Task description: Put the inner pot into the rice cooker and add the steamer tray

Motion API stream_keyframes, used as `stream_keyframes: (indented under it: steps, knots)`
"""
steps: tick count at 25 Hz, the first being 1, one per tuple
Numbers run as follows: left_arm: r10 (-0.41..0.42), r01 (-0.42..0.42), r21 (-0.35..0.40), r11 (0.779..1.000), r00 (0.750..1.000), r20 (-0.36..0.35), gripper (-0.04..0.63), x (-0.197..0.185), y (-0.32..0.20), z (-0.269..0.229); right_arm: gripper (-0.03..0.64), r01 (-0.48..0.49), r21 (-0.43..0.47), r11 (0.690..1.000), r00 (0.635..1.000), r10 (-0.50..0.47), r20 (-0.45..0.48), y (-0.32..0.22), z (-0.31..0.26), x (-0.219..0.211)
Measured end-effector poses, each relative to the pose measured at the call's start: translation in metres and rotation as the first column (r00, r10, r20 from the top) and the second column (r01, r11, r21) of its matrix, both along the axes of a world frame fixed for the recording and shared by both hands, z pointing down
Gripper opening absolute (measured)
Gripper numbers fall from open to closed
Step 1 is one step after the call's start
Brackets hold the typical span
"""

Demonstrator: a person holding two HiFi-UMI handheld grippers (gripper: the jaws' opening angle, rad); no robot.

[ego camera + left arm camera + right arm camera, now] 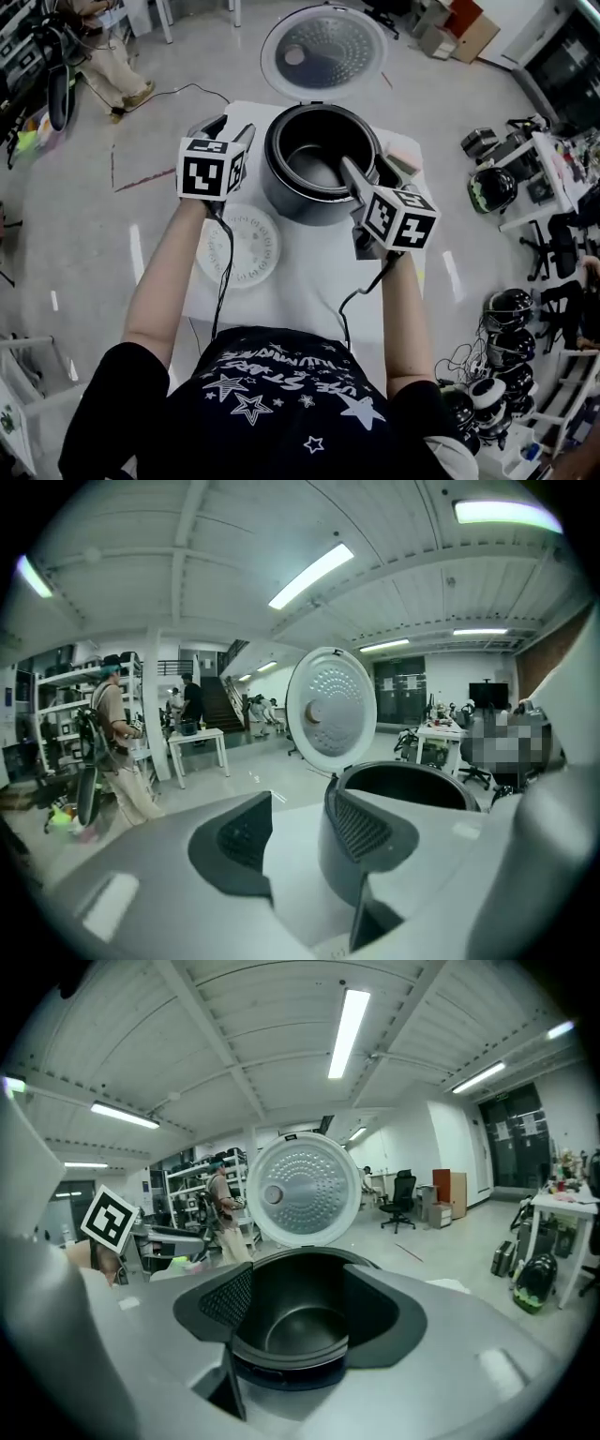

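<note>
The dark rice cooker (281, 197) stands on the white table (309, 272) with its round lid (323, 52) swung up and back. The dark inner pot (319, 164) sits inside it. In the right gripper view I look down into the inner pot (300, 1330) below the lid (303, 1190). My right gripper (367, 171) hangs open over the cooker's near right rim, holding nothing. The white perforated steamer tray (239, 246) lies flat on the table left of the cooker. My left gripper (228, 129) is open and empty, left of the cooker and beyond the tray.
The table is small, with bare floor all round it. A person (117, 738) stands by shelves at the far left. Helmets and gear (497, 187) crowd the right side. Cables run from both grippers back along the arms.
</note>
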State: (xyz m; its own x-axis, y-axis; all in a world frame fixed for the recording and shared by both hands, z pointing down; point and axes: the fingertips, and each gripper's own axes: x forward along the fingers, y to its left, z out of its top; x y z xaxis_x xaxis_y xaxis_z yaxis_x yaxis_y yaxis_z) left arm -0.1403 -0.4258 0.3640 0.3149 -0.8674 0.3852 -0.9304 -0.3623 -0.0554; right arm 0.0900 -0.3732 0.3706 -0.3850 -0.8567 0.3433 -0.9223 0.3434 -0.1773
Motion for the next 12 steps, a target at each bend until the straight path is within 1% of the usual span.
stream_keyframes:
  steps: [2,6,9,12]
  knots:
    - [-0.059,0.059,-0.004,0.998,0.998,0.003,0.216,-0.018,0.020,0.003,0.314,0.048,-0.001,0.999,0.998,-0.048,0.030,0.007,0.003,-0.010]
    - [-0.166,0.166,-0.019,0.986,0.986,0.017,0.212,-0.048,0.064,0.015,0.314,0.140,-0.004,0.990,0.990,-0.140,0.030,0.026,0.009,-0.026]
    - [-0.237,0.237,-0.033,0.971,0.972,0.003,0.193,-0.063,0.100,0.020,0.314,0.206,0.001,0.979,0.977,-0.206,0.058,0.042,0.002,-0.037]
    - [-0.305,0.305,-0.052,0.951,0.952,-0.005,0.170,-0.071,0.134,0.033,0.310,0.279,-0.010,0.960,0.956,-0.277,0.093,0.061,0.006,-0.046]
